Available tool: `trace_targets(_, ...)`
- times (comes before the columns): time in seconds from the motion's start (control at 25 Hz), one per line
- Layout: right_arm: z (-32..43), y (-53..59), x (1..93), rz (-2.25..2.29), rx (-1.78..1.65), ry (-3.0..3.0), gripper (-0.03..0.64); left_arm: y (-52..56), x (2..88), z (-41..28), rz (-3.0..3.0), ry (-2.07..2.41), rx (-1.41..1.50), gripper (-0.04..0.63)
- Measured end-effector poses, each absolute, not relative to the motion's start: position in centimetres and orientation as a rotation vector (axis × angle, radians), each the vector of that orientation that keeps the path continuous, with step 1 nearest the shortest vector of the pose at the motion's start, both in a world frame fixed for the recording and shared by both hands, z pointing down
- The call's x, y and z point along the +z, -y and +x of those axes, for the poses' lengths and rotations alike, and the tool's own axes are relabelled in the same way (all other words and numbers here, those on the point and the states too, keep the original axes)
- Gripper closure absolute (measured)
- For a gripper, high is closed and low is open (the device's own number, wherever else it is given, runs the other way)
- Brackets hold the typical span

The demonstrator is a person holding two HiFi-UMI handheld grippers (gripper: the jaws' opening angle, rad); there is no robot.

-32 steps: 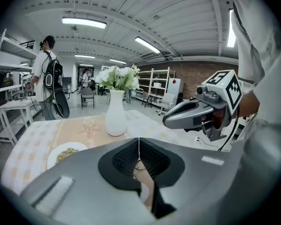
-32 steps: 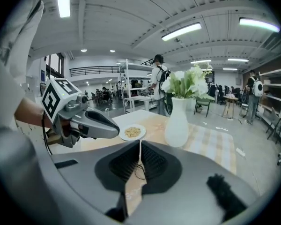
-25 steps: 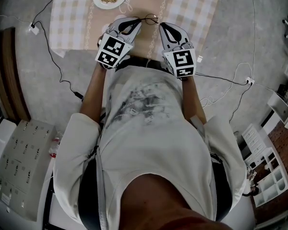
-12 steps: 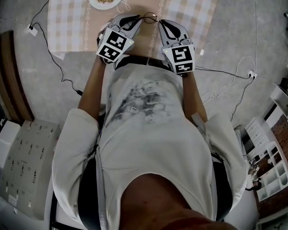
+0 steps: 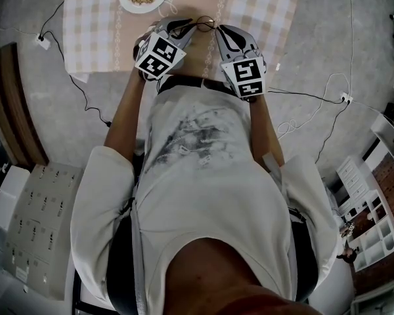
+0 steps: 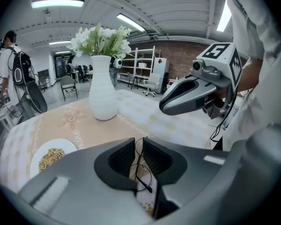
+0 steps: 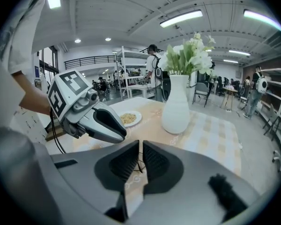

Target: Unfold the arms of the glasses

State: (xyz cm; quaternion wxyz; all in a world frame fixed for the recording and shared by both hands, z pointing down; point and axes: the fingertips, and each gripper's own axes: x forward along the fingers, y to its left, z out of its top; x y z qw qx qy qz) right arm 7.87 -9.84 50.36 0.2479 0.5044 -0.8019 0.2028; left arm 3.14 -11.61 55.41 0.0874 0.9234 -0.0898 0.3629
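Your left hand-held gripper is grey with black ribbed pads, and your right hand-held gripper matches it. Each bears a black-and-white marker cube. The glasses at your left pads have a thin dark wire frame. Beyond the jaws, the counter wears a beige cloth, pale-checked at its sides. Left of your left hand-held gripper, a white plate carries tan grains. Ahead is a white vase of white flowers with green leaves.
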Motion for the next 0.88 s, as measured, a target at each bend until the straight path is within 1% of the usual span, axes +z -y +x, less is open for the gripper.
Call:
trace_targets(0.16,7.7,9.9,50.9,1.364,0.557,2.176,0.597,11.4,56.4,3.3,2.747,0.224,1.121,0.531)
trace_targets(0.24,7.6,9.9,51.0,1.358,0.559,2.172,0.558,11.4,56.9,3.3,2.744,0.203,1.140,0.529)
trace_targets(0.88,7.6,9.3,52.1,1.335,0.578,2.142,0.527,10.8,60.4,3.9,2.706,0.054,1.278,0.509)
